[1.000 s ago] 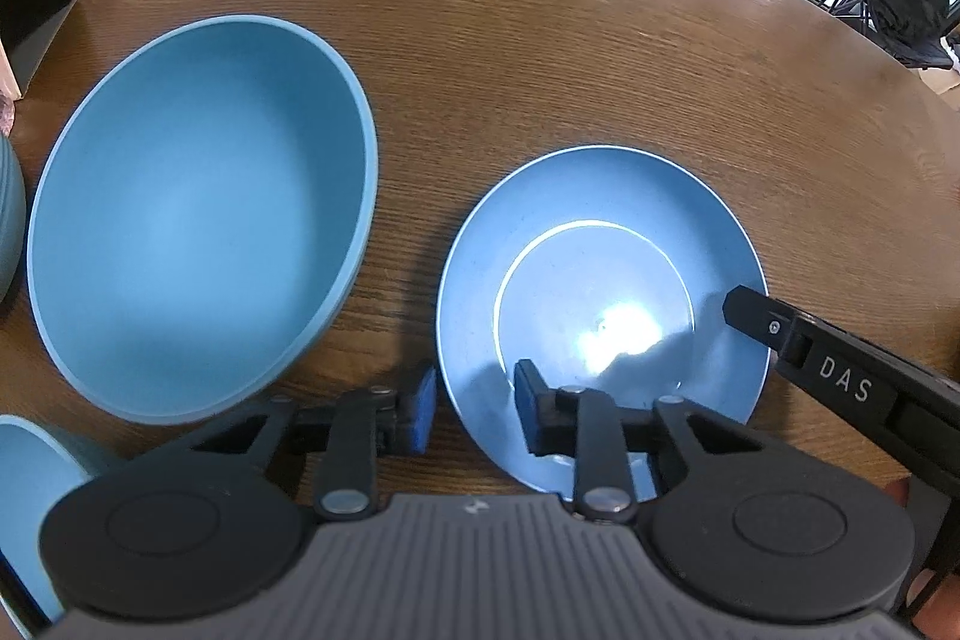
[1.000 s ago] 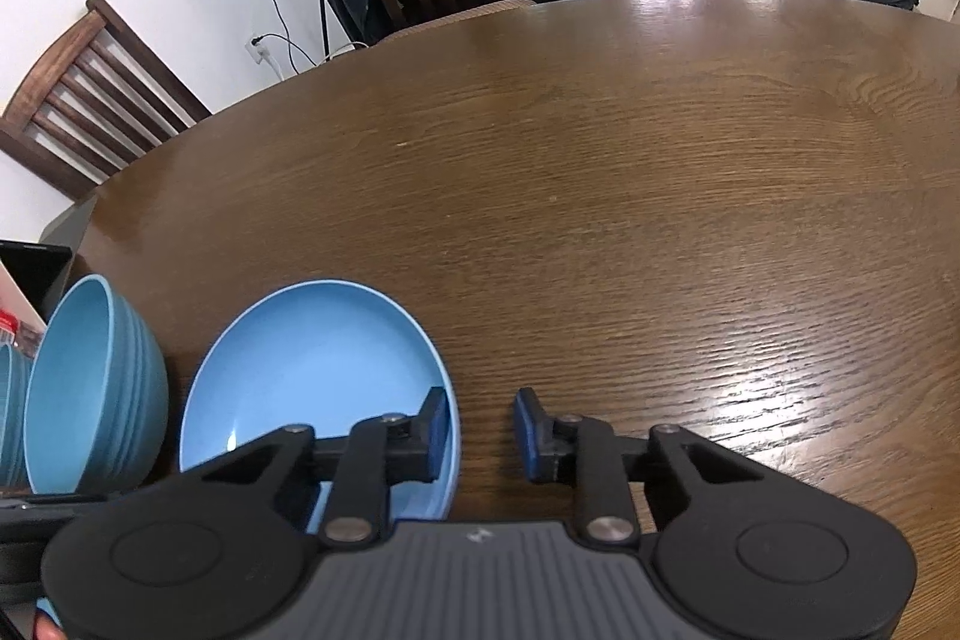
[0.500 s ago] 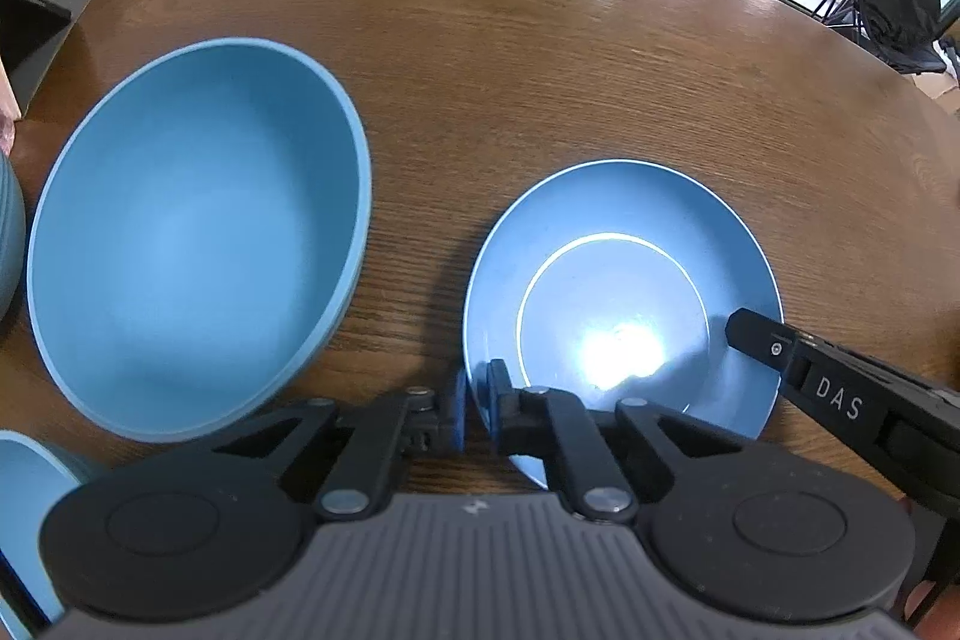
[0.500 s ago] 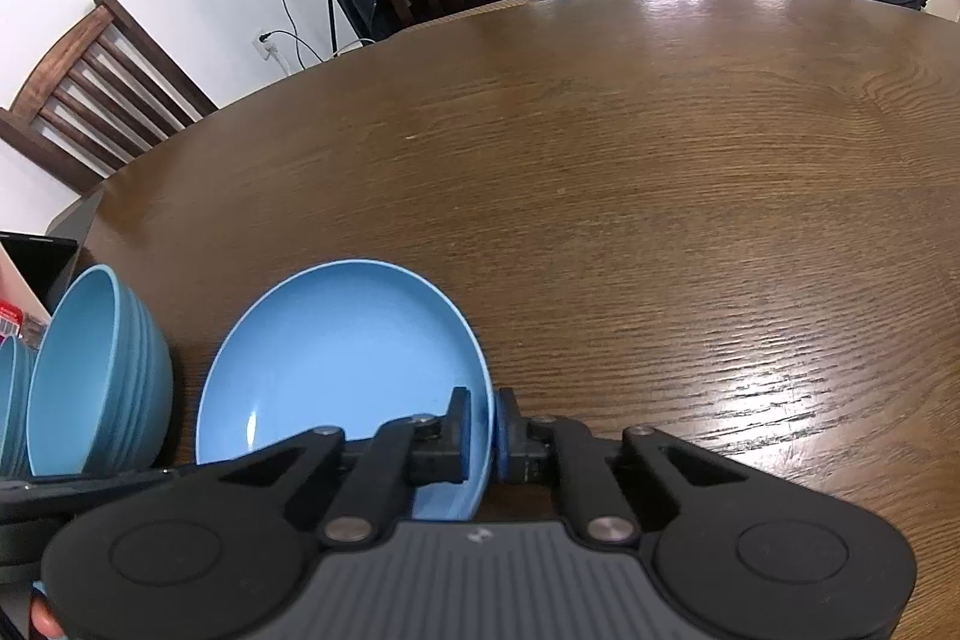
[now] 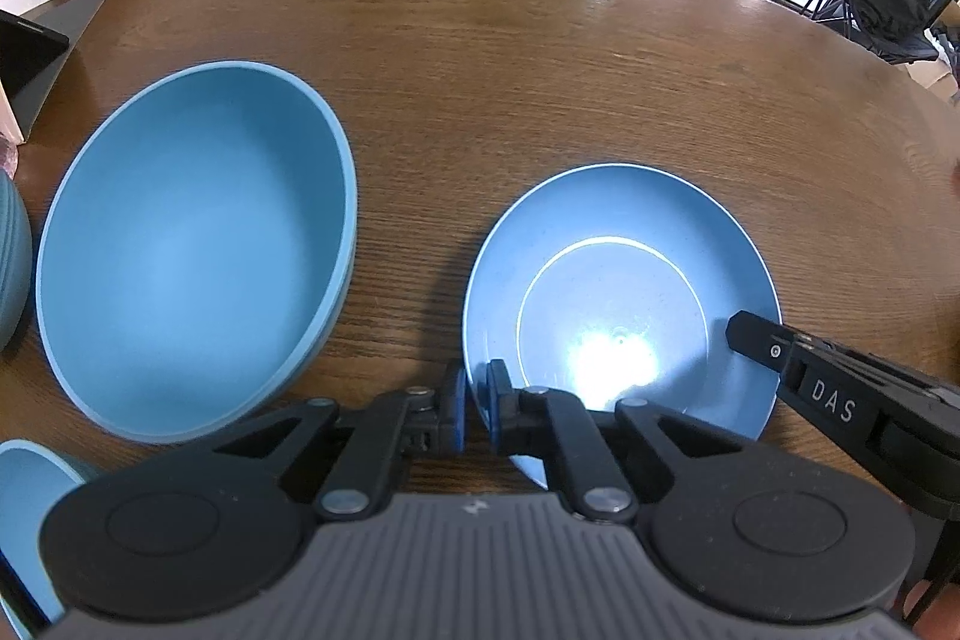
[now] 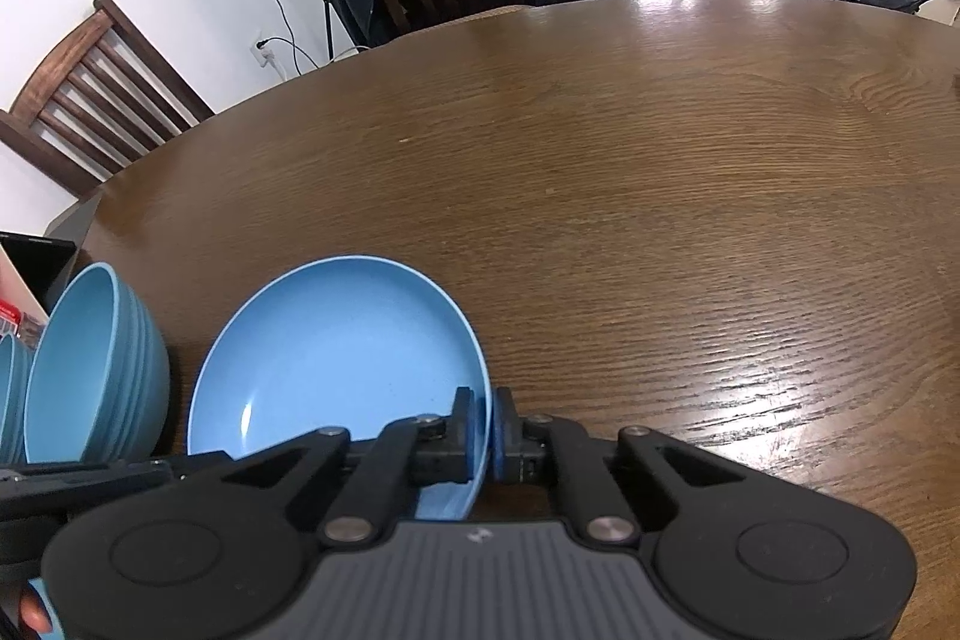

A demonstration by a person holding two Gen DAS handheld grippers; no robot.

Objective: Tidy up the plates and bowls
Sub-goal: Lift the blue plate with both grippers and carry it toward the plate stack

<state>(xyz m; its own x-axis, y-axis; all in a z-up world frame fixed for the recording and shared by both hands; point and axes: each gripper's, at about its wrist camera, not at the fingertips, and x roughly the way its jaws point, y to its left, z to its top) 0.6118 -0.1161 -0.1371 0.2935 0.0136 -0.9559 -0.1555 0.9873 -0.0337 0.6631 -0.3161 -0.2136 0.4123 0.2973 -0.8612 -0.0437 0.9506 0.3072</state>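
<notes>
A small blue plate lies on the brown wooden table. My left gripper is shut on its near-left rim. My right gripper is shut on the rim of the same plate, on its right side; a right finger shows at the plate's right edge in the left wrist view. A large blue bowl sits to the left of the plate. A stack of blue bowls stands further left.
The wooden table stretches far ahead and to the right. A dark tablet-like object stands at the left edge. Wooden chairs stand behind the table. Another blue dish shows at the lower left.
Both grippers have closed on the plate's rim: the left on the near-left edge, the right on the right edge. The views have lifted slightly.
</notes>
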